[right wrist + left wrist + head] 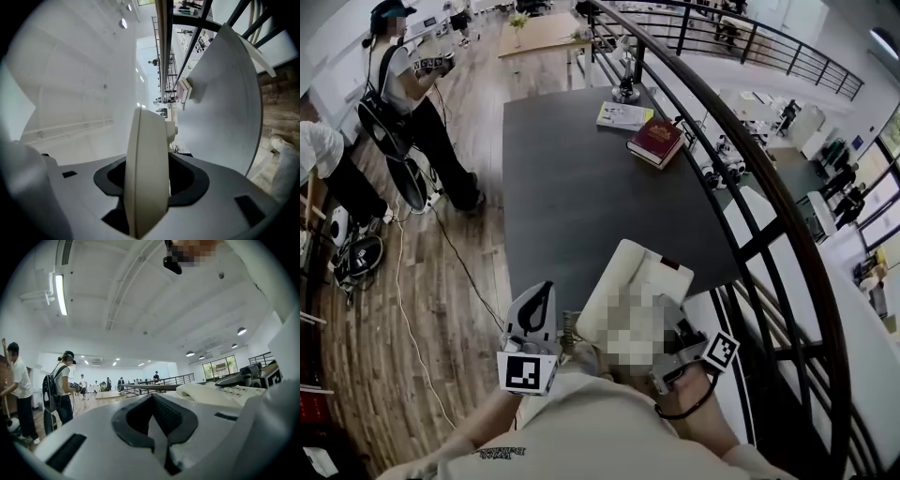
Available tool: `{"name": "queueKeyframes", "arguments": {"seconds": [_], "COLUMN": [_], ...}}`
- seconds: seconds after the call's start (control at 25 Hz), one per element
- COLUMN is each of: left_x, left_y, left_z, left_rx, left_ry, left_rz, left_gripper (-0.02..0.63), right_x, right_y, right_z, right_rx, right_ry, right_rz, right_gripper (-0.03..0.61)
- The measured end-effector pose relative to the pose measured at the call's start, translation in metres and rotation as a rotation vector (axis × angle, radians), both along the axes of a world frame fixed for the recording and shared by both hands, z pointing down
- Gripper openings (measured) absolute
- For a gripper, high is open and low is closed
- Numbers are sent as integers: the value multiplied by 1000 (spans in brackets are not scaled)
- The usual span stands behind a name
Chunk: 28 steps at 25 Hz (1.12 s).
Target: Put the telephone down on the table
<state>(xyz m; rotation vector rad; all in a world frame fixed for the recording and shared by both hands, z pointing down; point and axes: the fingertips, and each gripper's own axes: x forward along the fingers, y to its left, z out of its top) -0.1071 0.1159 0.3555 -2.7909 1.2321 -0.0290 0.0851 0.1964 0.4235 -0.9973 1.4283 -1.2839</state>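
Note:
The cream telephone (pixel 623 272) hangs over the near edge of the dark grey table (pixel 562 187), part of it behind a blurred patch. My right gripper (pixel 672 345) is shut on its near right side. In the right gripper view the telephone (pixel 145 164) stands edge-on, pinched between the jaws of my right gripper (pixel 147 187). My left gripper (pixel 533 302) hovers just left of the telephone, shut and empty. The left gripper view has my left gripper (pixel 154 420) with its jaws meeting on nothing, and the telephone (pixel 211 392) with its keypad close on the right.
A red book (pixel 655 141), a booklet (pixel 623 115) and a small metal object (pixel 626 89) lie at the table's far right. A black curved railing (pixel 741 159) runs along the right side. Two people (pixel 412 94) stand on the wooden floor at left, cables trailing near them.

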Motion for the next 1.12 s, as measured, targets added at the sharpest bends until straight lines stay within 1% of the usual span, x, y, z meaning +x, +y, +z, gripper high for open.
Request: {"name": "queueKeyframes", "arguments": {"seconds": [0.2,0.36,0.56,0.76,0.96,1.12], "left_x": [9,14,25,26,28,27], "left_y": [-52,-94,-148,-197,-235,-254], "left_z": [8,4,-2,2,-4,-10], "left_rx": [-15,-34,-23,-34,0,17], "left_ry": [-16,-12,18,18,26,27], "left_rz": [-6,-1,8,18,31,11], "left_gripper": [3,3,3,3,3,3], "right_x": [8,14,28,31,31,31], "right_y": [-51,-94,-154,-209,-262,-292], "right_z": [6,3,5,4,1,-5], "right_rx": [-20,-30,-49,-54,-43,-31], "right_ry": [11,12,20,48,58,53], "right_rz": [-4,-5,10,14,17,7], "right_gripper": [213,213,213,215,215,213]}}
